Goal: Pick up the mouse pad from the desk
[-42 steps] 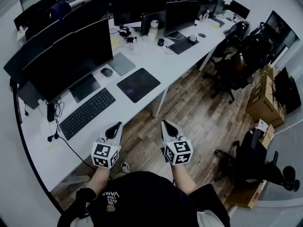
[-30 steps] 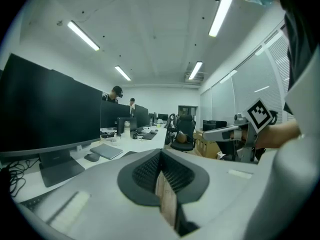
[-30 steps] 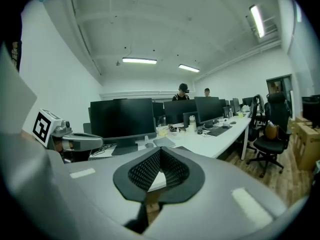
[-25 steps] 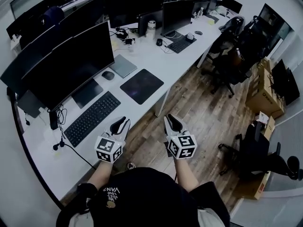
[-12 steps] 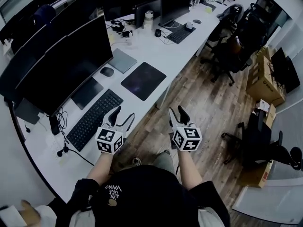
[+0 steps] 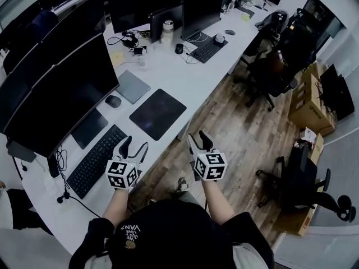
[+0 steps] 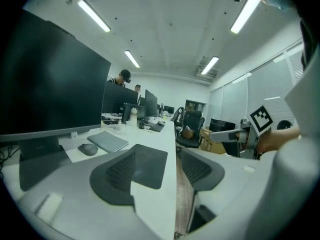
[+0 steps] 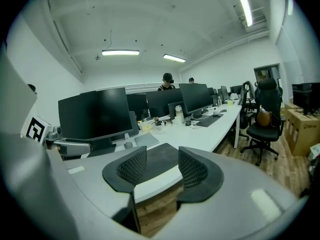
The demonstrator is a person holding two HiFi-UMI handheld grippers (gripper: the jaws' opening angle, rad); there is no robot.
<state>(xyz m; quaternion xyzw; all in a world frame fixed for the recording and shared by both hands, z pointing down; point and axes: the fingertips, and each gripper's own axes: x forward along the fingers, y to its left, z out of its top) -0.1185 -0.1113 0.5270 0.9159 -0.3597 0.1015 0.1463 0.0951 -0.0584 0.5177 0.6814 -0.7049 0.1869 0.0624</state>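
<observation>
A dark rectangular mouse pad [image 6: 157, 113] lies flat on the white desk [image 6: 185, 77], near its front edge. My left gripper [image 6: 133, 145] hovers over the desk edge a little short of the pad, its jaws opening with nothing between them. My right gripper [image 6: 198, 139] hangs beside it, off the desk and over the wooden floor, its jaws also opening and empty. In the left gripper view the mouse pad [image 7: 150, 156] shows ahead through the gap of that gripper [image 7: 157, 166]. The right gripper view likewise shows the mouse pad [image 8: 162, 156] beyond that gripper [image 8: 162, 169].
A black keyboard [image 6: 95, 161] lies left of the pad, with a grey mouse [image 6: 113, 101], a flat grey laptop [image 6: 132, 86] and a large monitor [image 6: 56, 94] behind. Office chairs [image 6: 269, 66] and cardboard boxes [image 6: 314, 102] stand to the right on the floor.
Both grippers have moved forward toward the desk edge and the pad. Their jaws, shut a second ago, now stand apart.
</observation>
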